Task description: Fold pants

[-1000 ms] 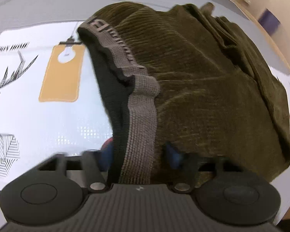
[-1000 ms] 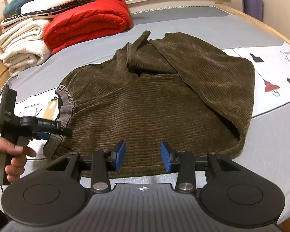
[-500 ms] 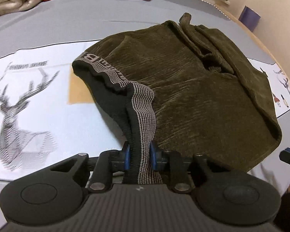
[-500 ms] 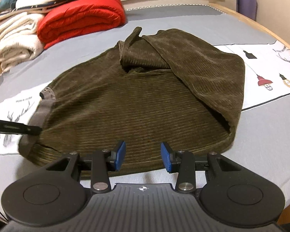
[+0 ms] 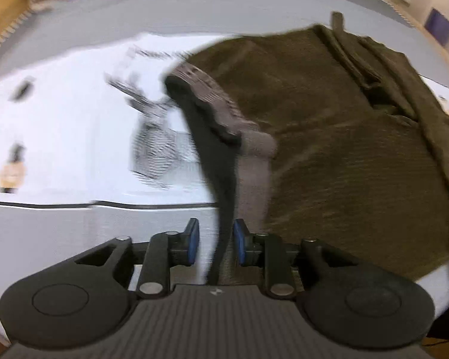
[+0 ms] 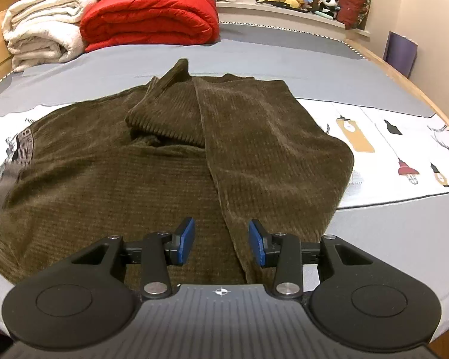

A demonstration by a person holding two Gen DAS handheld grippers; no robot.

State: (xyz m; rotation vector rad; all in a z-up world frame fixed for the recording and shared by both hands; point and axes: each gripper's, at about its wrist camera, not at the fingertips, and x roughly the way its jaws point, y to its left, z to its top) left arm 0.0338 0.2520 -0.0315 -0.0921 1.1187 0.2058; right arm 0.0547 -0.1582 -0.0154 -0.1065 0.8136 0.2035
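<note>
Grey bed (image 6: 284, 56), ribbed olive corduroy pants (image 6: 152, 185)

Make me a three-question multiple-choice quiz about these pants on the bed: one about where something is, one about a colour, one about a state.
1. Where does the red quilt lie?
A. At the far end of the bed, beyond the pants
B. On top of the pants
C. On the floor

2. What colour is the waistband?
A. Yellow
B. Grey
C. Blue

3. What is between the right gripper pads?
A. A folded white towel
B. Nothing at all, only bare bed
C. Pants fabric, with the pads apart and not pressing it

Answers:
1 A, it sits behind the pants beside the white blanket.
2 B, a grey band edges the olive corduroy.
3 C, both blue pads stand clear of the fabric.
</note>
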